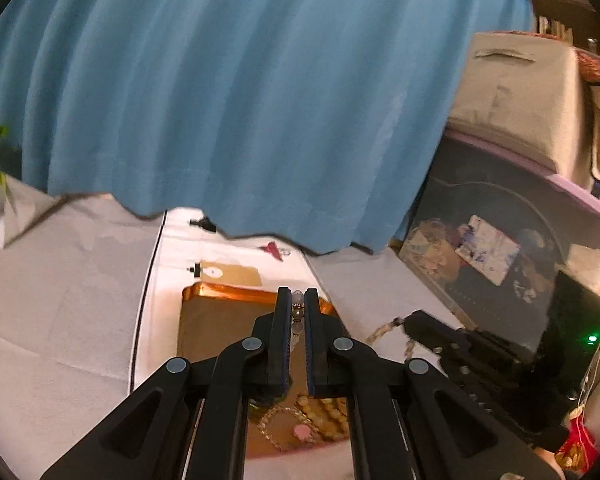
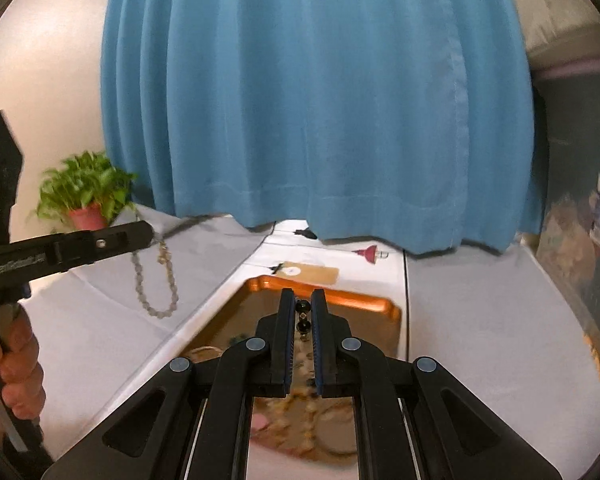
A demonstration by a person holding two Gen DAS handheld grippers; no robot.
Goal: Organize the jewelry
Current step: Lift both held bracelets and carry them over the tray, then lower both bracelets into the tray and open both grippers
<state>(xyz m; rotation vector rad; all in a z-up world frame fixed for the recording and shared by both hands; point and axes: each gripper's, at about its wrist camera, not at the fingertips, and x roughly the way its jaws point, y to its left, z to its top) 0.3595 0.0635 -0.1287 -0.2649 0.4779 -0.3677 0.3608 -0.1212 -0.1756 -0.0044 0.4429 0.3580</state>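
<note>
My left gripper [image 1: 298,294] is shut on a strand of pale, clear beads [image 1: 297,312] above a copper tray [image 1: 228,290]. In the right wrist view that gripper [image 2: 150,232] comes in from the left, and its pale bead loop [image 2: 156,284] hangs over the white cloth. My right gripper [image 2: 303,296] is shut on a strand with black beads [image 2: 302,316] above the same tray [image 2: 340,294]. In the left wrist view the right gripper [image 1: 406,322] sits to the right with a beige strand [image 1: 384,330] dangling from it. Several more bead pieces [image 1: 312,416] lie in the tray's near end.
A blue curtain [image 1: 240,100] hangs close behind the tray. A brown paper tag [image 2: 308,270] and a small red ornament [image 2: 370,254] lie beyond it. At the far left stands a potted plant [image 2: 86,192]. A dark storage bin with a purple lid [image 1: 500,240] stands at the right.
</note>
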